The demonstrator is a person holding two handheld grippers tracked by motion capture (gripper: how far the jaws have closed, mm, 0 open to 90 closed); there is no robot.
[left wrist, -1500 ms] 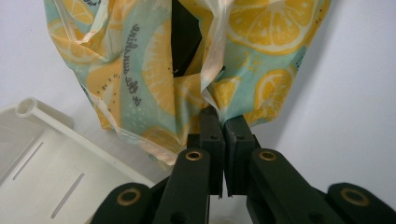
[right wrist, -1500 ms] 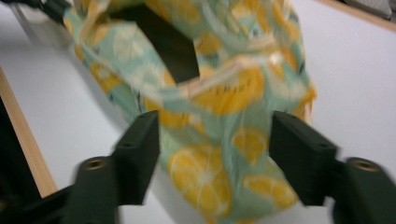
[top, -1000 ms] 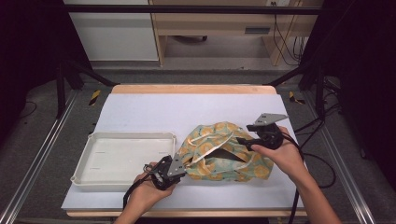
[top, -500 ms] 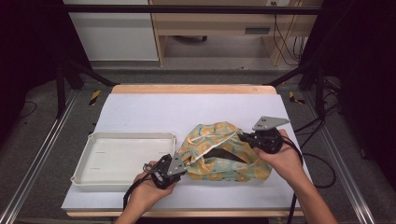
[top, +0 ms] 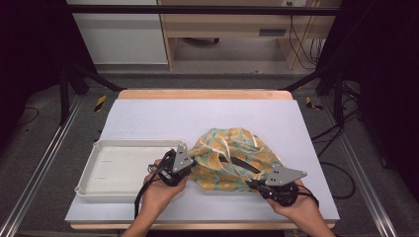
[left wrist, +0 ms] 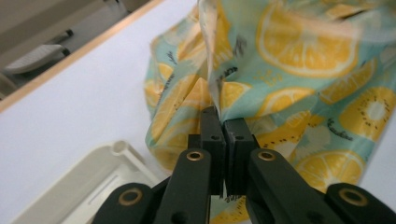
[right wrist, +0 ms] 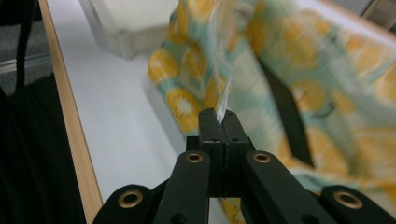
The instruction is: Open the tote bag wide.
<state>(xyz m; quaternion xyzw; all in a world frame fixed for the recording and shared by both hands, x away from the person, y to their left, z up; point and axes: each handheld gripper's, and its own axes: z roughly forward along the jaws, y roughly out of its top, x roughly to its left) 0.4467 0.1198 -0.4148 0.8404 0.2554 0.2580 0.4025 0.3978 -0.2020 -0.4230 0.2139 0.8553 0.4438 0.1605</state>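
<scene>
Both tools clenched on cloth: left tool (left wrist: 223,122) on the hem, right tool (right wrist: 223,117) on a thin edge. Risks: thin edge slips; cloth (top: 232,160) drags over tray (top: 106,170), lower left.

Your right gripper view blurs the cloth (right wrist: 299,79), and its top and right edges cut it off. Your left gripper view cuts the tray (left wrist: 88,186) at the bottom. Each gripper's jaws hide the pinched fabric edge.
</scene>
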